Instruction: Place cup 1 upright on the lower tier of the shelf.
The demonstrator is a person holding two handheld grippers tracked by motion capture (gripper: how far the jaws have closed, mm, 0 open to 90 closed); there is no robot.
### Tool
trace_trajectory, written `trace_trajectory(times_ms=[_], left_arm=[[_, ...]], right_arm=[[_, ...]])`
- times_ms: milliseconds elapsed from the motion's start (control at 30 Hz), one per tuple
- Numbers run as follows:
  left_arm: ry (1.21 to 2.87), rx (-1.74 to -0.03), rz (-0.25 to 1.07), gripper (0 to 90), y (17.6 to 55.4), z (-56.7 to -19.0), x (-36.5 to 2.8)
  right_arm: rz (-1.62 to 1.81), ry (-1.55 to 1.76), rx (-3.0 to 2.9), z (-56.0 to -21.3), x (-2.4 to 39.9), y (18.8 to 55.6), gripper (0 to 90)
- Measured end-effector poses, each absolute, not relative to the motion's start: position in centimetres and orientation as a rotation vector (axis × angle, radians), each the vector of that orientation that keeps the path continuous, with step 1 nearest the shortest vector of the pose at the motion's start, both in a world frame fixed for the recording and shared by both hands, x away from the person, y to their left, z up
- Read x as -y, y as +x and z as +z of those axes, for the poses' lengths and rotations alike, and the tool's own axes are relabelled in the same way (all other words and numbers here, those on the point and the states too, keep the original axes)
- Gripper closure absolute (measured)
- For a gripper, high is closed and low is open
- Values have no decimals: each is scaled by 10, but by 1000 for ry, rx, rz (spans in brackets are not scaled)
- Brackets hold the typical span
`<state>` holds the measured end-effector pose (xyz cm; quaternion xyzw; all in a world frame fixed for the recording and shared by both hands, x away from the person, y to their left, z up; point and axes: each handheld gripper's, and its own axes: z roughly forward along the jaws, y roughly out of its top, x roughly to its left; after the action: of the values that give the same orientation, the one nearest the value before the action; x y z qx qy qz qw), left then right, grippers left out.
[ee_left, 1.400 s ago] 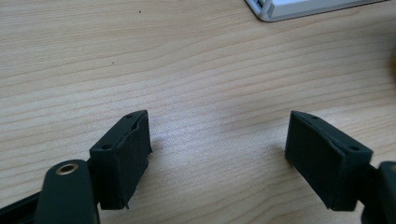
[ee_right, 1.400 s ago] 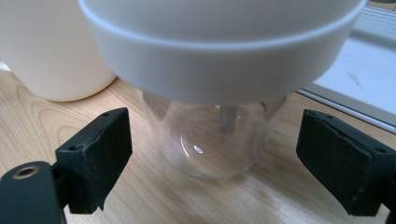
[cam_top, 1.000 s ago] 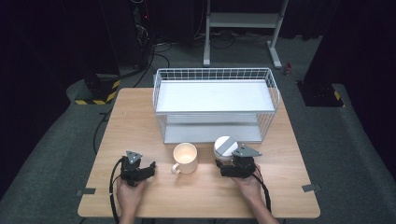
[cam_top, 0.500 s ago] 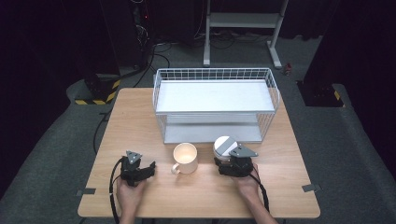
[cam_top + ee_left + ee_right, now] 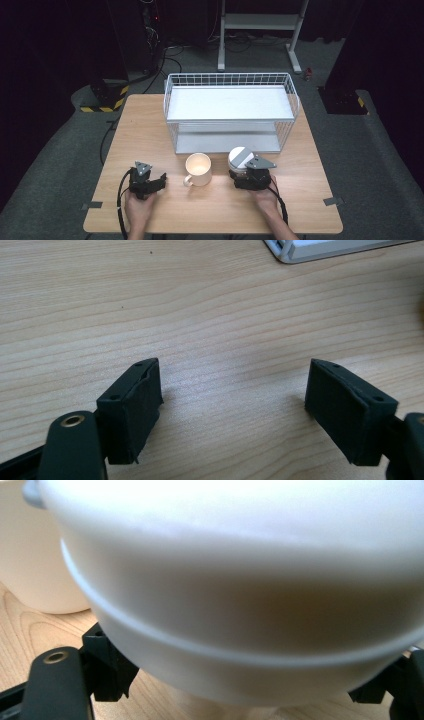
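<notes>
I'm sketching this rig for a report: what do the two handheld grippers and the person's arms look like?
Both the left gripper and the right gripper have black bodies, each topped by a grey three-cornered plate with dark dots. A black cable trails from each back along the forearm. In the left gripper view the jaws are blocky black pads on black arms with a brass-coloured rivet. No sleeves reach the wrists.

Table (image 5: 150, 125); rack (image 5: 230, 107), mug (image 5: 198, 169), jar (image 5: 240, 159).

Wire rack (image 5: 230, 112) walls off the table's (image 5: 150, 120) far half.
</notes>
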<state>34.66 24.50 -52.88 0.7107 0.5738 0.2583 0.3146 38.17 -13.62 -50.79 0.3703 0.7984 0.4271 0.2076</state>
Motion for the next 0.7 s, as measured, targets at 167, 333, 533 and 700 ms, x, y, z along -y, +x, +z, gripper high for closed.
trace_trajectory(times_ms=[167, 333, 533, 700], left_arm=[[1873, -1512, 681, 228, 347, -529, -245], [1873, -1512, 681, 228, 347, -529, -245], [1876, -1512, 680, 228, 347, -529, -245], [1872, -1512, 681, 228, 347, -529, -245]], right_arm=[[1206, 1028, -2212, -505, 138, 381, 187], [1204, 1036, -2210, -505, 140, 382, 187], [1211, 1049, -2203, -504, 141, 382, 187], [1205, 1063, -2202, -502, 144, 383, 187]])
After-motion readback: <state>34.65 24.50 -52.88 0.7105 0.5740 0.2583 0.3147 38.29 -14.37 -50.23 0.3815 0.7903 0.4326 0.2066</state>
